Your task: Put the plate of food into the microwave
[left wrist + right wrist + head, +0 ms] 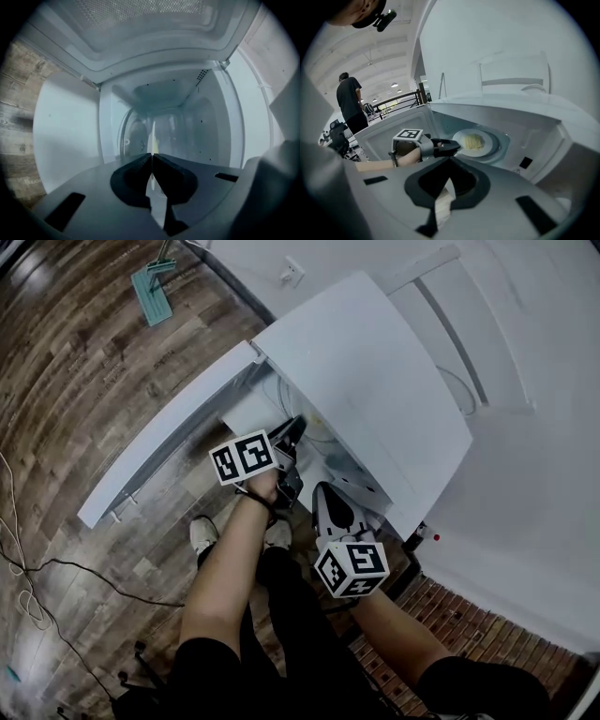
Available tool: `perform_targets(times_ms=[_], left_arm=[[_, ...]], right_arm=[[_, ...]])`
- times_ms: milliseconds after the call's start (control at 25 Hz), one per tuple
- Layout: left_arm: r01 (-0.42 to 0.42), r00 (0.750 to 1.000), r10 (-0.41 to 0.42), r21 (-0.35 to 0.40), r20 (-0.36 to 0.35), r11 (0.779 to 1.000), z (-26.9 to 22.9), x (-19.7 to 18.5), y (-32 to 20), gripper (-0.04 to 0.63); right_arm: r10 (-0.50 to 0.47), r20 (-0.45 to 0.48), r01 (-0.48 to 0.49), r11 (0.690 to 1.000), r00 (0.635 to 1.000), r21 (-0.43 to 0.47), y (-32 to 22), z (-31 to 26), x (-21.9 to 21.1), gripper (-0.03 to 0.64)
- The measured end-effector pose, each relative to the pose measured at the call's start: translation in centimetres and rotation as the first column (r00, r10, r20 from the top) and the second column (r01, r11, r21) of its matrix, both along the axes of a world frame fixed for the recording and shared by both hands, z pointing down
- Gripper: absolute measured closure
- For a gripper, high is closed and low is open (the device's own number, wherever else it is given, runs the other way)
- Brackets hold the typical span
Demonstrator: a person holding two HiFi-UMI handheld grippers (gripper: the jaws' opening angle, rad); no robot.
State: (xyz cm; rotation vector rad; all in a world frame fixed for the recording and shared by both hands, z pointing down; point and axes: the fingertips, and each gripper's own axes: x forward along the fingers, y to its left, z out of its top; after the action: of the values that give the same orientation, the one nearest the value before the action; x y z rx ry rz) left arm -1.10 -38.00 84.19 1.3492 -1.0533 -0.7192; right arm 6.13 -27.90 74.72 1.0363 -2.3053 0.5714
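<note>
The microwave and its door are white, and the plate is white too, with pale yellow food on it. On the left, the floor is brown wood planks with a streaky grain, crossed by a thin black cable, with a teal tool at the far left and red-brown brick paving at the near right. The left gripper and right gripper are grey with black pads, each carries a white cube printed with black square markers, and the person's trousers are black above white shoes.
</note>
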Motion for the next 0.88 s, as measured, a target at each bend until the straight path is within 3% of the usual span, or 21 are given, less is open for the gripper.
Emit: perform_targets(times_ms=[200,480,600,680,720,800,880], left_arm=[[-0.003,0.999,0.003,-0.018,0.033,1.0,0.6,0.3,-2.0,0.583],[-0.034,0.988,0.038,-0.036,0.149,0.999,1.3,0.9,-3.5,0.583],[-0.03,0.965,0.04,-0.045,0.258,0.999,1.3,0.4,-3.8,0.581],[-0.028,0.921,0.05,-0.062,0.387,0.998,1.2,-0.1,-3.9,0.578],[-0.027,0.883,0.056,-0.069,0.466,0.997,1.1,-0.5,-3.9,0.564],[-0.022,0.778,0.064,-0.074,0.625,0.997,1.0,-1.1,-3.9,0.544],[-0.012,0.643,0.07,-0.081,0.762,0.997,1.2,-1.8,-3.9,0.514]], right_arm=[[0.0,0.019,0.001,1.0,1.0,-0.026,0.3,-0.1,0.5,0.607],[-0.019,0.037,0.021,0.999,0.999,-0.035,-0.4,0.1,0.7,0.607],[-0.027,0.044,0.029,0.999,0.999,-0.04,-0.5,0.1,0.4,0.607],[-0.03,0.049,0.033,0.998,0.998,-0.045,-0.6,0.1,0.2,0.607],[-0.032,0.05,0.034,0.998,0.998,-0.047,-0.5,0.1,0.1,0.607],[-0.037,0.049,0.04,0.998,0.998,-0.05,-0.5,0.2,0.0,0.607],[-0.042,0.046,0.044,0.998,0.998,-0.051,-0.6,0.3,0.0,0.607]])
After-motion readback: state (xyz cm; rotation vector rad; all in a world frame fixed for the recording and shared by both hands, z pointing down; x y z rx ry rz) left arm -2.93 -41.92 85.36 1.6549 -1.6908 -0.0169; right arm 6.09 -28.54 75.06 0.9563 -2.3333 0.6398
